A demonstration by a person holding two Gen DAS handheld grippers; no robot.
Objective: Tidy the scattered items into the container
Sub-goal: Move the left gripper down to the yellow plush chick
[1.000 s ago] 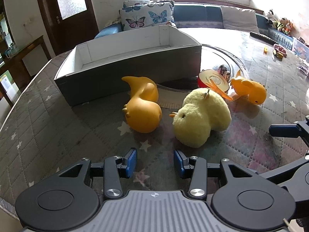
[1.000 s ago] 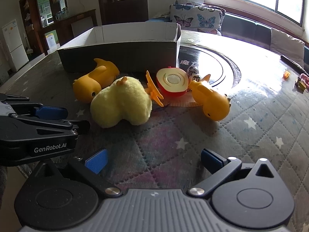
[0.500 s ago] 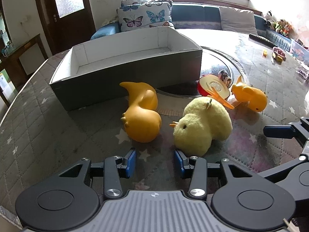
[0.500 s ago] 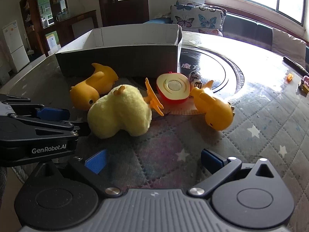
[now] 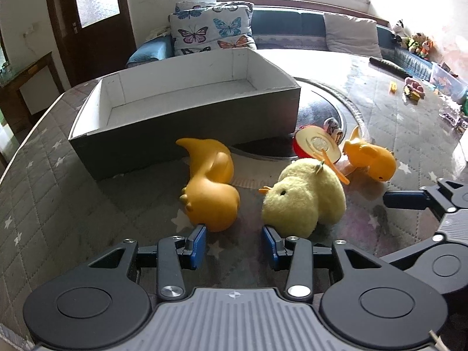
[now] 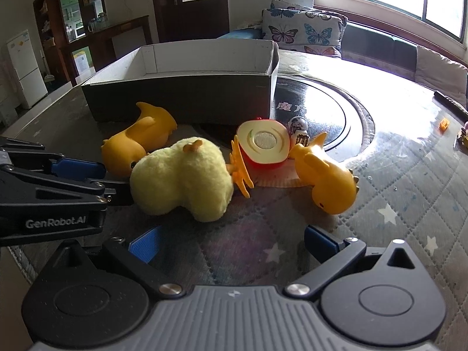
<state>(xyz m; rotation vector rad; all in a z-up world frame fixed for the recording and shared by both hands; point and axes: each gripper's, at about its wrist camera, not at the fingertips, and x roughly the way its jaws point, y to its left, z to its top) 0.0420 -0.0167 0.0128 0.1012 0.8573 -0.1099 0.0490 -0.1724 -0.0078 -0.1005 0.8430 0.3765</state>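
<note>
An open grey cardboard box [image 5: 187,134] [image 6: 181,99] with a white inside stands empty at the back. In front of it lie an orange rubber duck [image 5: 210,193] [image 6: 137,143], a yellow plush chick [image 5: 304,199] [image 6: 181,181], a red toy apple half [image 5: 317,146] [image 6: 263,146] and a second orange duck [image 5: 371,161] [image 6: 327,181]. My left gripper [image 5: 234,242] is open, its blue pads just short of the first duck and the chick. My right gripper [image 6: 234,242] is open wide in front of the chick, holding nothing.
A small printed figurine [image 6: 298,128] stands behind the apple half. The quilted star-pattern tablecloth [image 5: 58,190] has a glass turntable [image 6: 336,108] in its middle. Small toys [image 5: 412,90] and a dark remote [image 5: 389,65] lie at the far right. A sofa with butterfly cushions [image 5: 210,32] is behind.
Both views have crept a little closer to the toys, and the left pads now nearly reach the duck and the chick. The toys themselves have not moved.
</note>
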